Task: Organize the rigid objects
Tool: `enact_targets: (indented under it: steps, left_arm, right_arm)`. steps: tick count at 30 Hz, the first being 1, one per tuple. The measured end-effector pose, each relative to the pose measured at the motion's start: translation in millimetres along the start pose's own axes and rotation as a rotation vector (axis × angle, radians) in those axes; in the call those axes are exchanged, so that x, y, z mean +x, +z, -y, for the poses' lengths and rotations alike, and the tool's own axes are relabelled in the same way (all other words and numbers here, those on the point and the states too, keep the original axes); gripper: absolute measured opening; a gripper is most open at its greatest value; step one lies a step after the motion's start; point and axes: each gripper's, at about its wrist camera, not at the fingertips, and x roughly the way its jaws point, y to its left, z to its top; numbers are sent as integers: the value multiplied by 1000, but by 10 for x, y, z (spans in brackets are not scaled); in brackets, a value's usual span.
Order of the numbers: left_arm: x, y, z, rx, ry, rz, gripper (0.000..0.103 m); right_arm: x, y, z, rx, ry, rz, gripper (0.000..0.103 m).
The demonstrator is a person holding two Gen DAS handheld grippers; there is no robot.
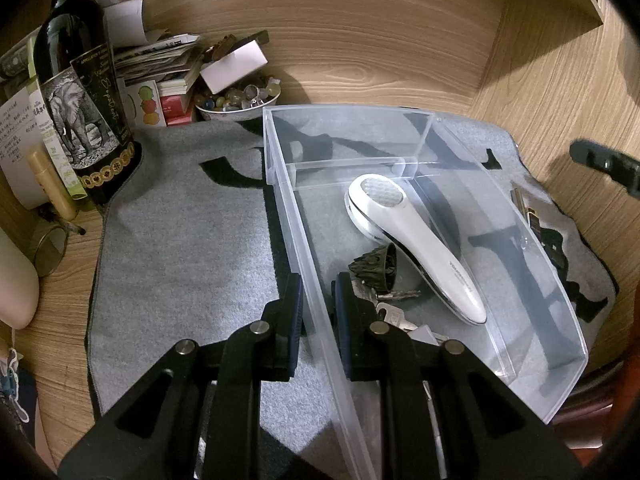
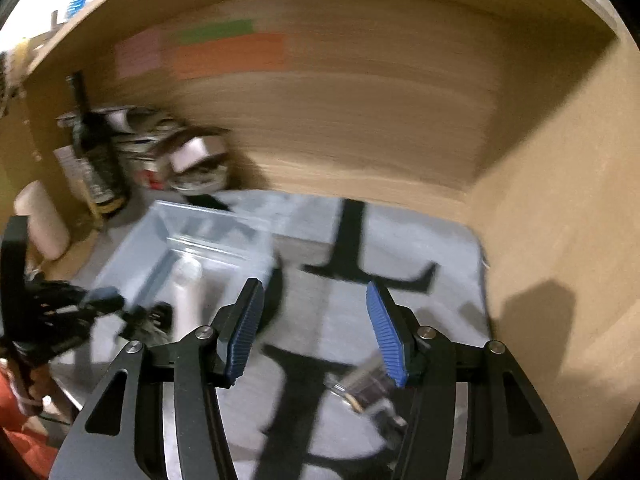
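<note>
A clear plastic bin (image 1: 560, 312) lies on a grey mat (image 1: 180, 240). Inside it are a white handheld device (image 1: 416, 240), a black ridged cap (image 1: 376, 266) and a bunch of keys (image 1: 394, 316). My left gripper (image 1: 316, 320) is shut on the bin's left wall, one finger inside and one outside. My right gripper (image 2: 316, 332) is open and empty above the mat, right of the bin (image 2: 208, 236). A small clear and metal object (image 2: 368, 392) lies on the mat under its right finger. The right wrist view is motion-blurred.
A wine bottle (image 1: 80, 100), papers, a white box (image 1: 234, 64) and a bowl of beads (image 1: 240, 100) crowd the back left corner. Wooden walls (image 2: 540, 260) enclose the back and right. Small dark items (image 1: 532, 220) lie on the mat right of the bin.
</note>
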Motion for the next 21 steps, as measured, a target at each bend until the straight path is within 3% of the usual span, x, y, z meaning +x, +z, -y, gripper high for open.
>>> enact_targets:
  steps: [6, 14, 21]
  left_arm:
    - [0, 1, 0, 2, 2, -1, 16]
    - [2, 0, -7, 6, 7, -5, 16]
    - [-2, -11, 13, 12, 17, -4, 16]
  right_arm:
    - [117, -344, 325, 105, -58, -78, 50]
    - [409, -794, 522, 194, -49, -217, 50]
    - [486, -1058, 609, 251, -33, -248, 50]
